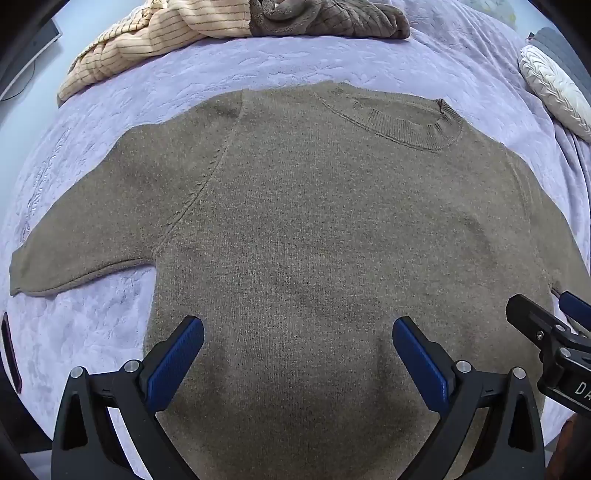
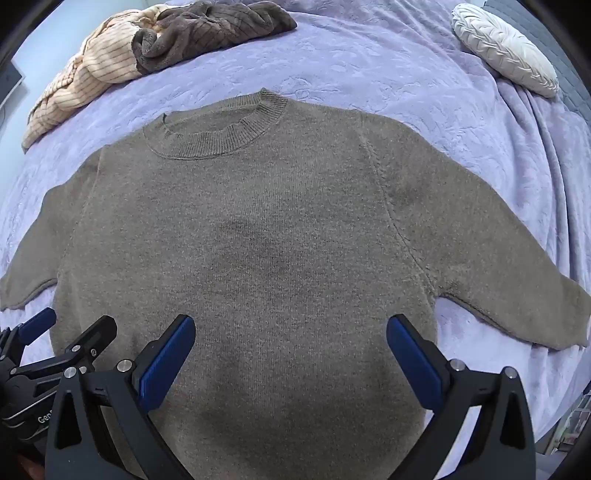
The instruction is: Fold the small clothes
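A brown knit sweater [image 1: 314, 229] [image 2: 258, 240] lies flat and face up on a lilac bedspread [image 1: 92, 332] [image 2: 498, 166], ribbed collar [image 1: 406, 129] [image 2: 221, 138] at the far side and both short sleeves spread out. My left gripper [image 1: 297, 332] hovers above the sweater's lower body, open, its blue pads wide apart with nothing between them. My right gripper [image 2: 290, 330] hangs over the same lower part, also open and empty. Each gripper shows in the other's view: the right one [image 1: 554, 317] at the right edge, the left one [image 2: 70, 328] at the lower left.
A cream striped garment [image 1: 147, 40] [image 2: 88, 74] and a dark brown quilted one [image 1: 332, 18] [image 2: 207, 31] lie heaped at the far side of the bed. A white pleated round cushion [image 1: 554, 88] [image 2: 506, 48] rests at the far right. A dark screen edge [image 1: 40, 40] shows far left.
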Demonstrator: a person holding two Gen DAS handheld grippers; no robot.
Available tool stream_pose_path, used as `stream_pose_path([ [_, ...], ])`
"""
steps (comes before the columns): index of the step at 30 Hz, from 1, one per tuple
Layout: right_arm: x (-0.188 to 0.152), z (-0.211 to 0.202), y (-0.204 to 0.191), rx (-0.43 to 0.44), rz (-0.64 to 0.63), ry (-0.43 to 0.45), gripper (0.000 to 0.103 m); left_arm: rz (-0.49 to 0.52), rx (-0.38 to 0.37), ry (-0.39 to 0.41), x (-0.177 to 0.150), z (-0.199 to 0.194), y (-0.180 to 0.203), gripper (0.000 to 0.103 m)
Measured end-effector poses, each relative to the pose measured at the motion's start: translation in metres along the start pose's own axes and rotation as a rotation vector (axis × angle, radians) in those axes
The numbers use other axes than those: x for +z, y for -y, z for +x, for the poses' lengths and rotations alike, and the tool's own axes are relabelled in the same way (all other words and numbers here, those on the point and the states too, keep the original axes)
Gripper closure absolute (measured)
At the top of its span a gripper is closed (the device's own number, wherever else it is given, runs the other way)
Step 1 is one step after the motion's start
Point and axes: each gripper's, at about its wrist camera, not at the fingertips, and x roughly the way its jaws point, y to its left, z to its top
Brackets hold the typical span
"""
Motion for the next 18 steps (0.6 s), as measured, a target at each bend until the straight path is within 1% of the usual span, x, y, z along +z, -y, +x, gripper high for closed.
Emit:
stream_pose_path([
  [13,-0.0021,0.003,0.0,-0.009,-0.002,-0.009,0.0,-0.01,0.006,-0.006,-0.0006,0.0032,-0.0006,0.001],
  [18,-0.0024,0.0042,0.0,-0.008,-0.005,-0.013,0.0,-0.014,0.006,-0.003,-0.0016,0.0025,-0.0071,0.001],
])
